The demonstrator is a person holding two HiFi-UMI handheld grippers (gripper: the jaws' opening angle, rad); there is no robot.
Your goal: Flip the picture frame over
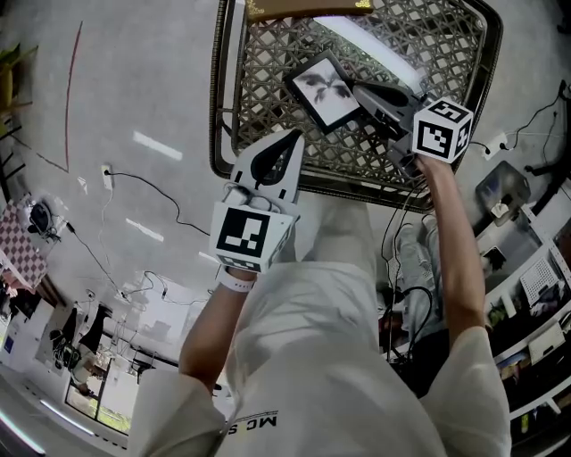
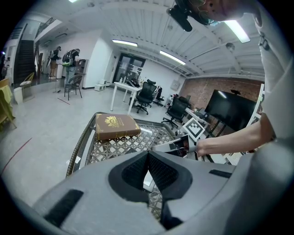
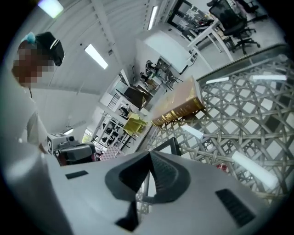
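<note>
- Black-edged picture frame point(image 1: 323, 89) with a dark leaf-like print sits over the middle of the lattice-topped bench point(image 1: 225, 107), print side facing up at my head camera and tilted. I can't tell whether its low edge touches the lattice.
- Right gripper point(image 1: 361, 96) has its jaws closed on the frame's right-hand edge. Its own view shows the thin dark border pinched between the pads.
- Left gripper point(image 1: 291, 141) hovers at the near rim of the bench, apart from the frame, jaws pressed together on nothing.
- Brown book point(image 1: 303, 7) with a gold emblem lies at the far end, well apart from the frame.
- My read: the flip is barely started, since the print side is up.
- Risks as I see them:
  - The grip is a narrow bite on one edge, so turning my wrist could let the frame pivot or slip out.
  - A dropped corner could catch in a lattice opening, or the front could strike the bench.
  - If I want the left jaws to steady the far edge, they must open first. Coming in closed would just shove the frame.
</note>
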